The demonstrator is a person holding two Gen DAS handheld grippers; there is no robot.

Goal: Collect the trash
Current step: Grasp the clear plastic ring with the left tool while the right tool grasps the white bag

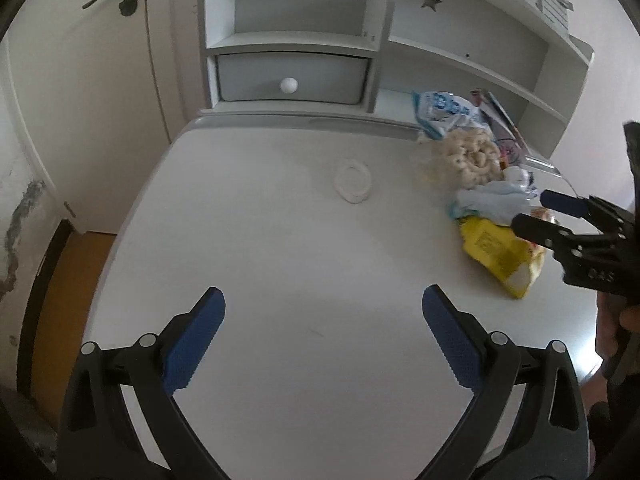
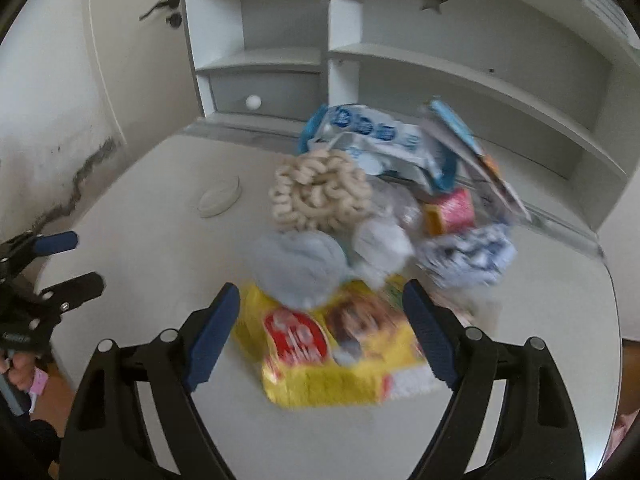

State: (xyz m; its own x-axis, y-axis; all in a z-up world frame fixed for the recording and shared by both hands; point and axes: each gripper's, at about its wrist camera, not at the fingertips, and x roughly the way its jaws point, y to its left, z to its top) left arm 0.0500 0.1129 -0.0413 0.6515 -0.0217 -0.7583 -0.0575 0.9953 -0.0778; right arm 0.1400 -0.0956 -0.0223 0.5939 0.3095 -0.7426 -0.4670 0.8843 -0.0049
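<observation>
A heap of trash lies on the white desk (image 1: 260, 248): a yellow snack bag (image 2: 332, 344) at the front, a crumpled pale blue tissue (image 2: 300, 264), a clear bag of ring snacks (image 2: 320, 192), a blue and white wrapper (image 2: 376, 136), and a pink packet (image 2: 456, 208). My right gripper (image 2: 322, 300) hovers open above the yellow snack bag (image 1: 500, 252), its pads apart from it. My left gripper (image 1: 323, 304) is open over bare desk, left of the heap, with nothing between its fingers. A small white lid (image 1: 352, 182) lies alone mid-desk.
A white shelf unit (image 1: 460, 52) with a drawer (image 1: 292, 78) stands at the back of the desk. A white door (image 1: 80, 60) is on the left, with wooden floor (image 1: 64, 304) below the desk's left edge. A person's hand (image 1: 624, 320) holds the right gripper.
</observation>
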